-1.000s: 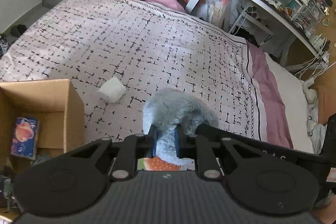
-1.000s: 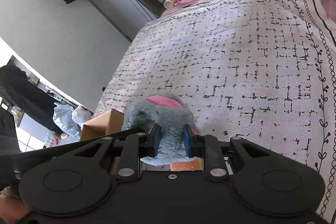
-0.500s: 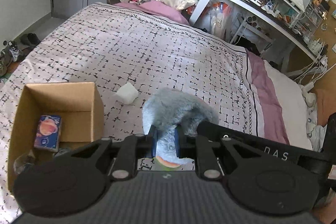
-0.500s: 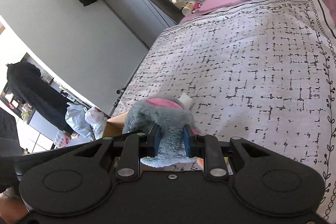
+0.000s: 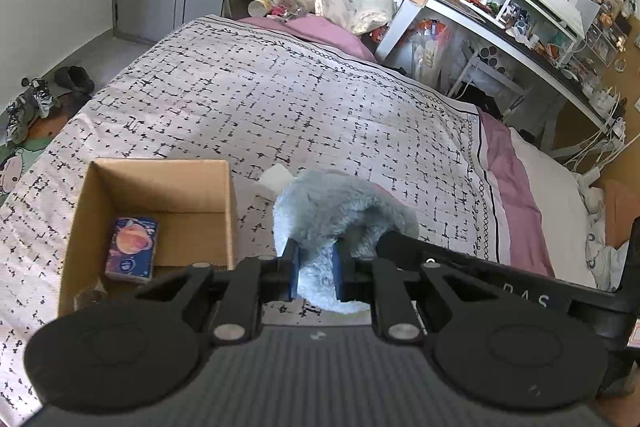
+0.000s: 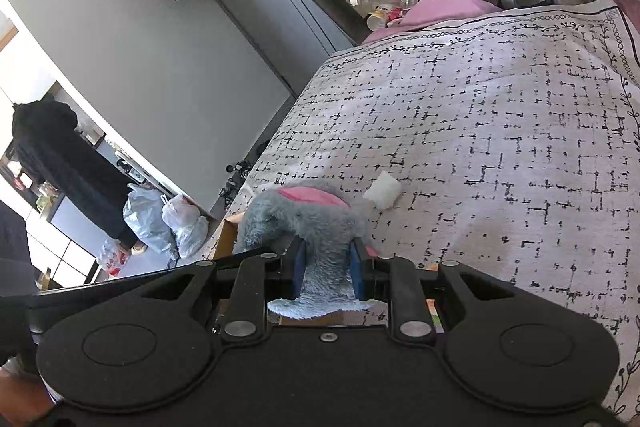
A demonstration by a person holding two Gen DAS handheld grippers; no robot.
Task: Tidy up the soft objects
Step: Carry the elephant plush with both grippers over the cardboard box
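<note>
Left claw (image 5: pixel 316 269): clamped on the grey plush toy (image 5: pixel 340 211).
Right claw (image 6: pixel 328 271): clamped on the same toy.
Toy: held above the bed (image 5: pixel 280 99), just right of the cardboard box (image 5: pixel 160 187).
Risk: two grips pulling apart could stretch the fur; the toy may catch the box wall.
Writing: "DAS" on the right claw's body; the packet (image 5: pixel 132 249) inside the box is unreadable.

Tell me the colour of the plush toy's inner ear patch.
Pink, set in the grey fur of the plush toy; it shows best in the right wrist view.
</note>
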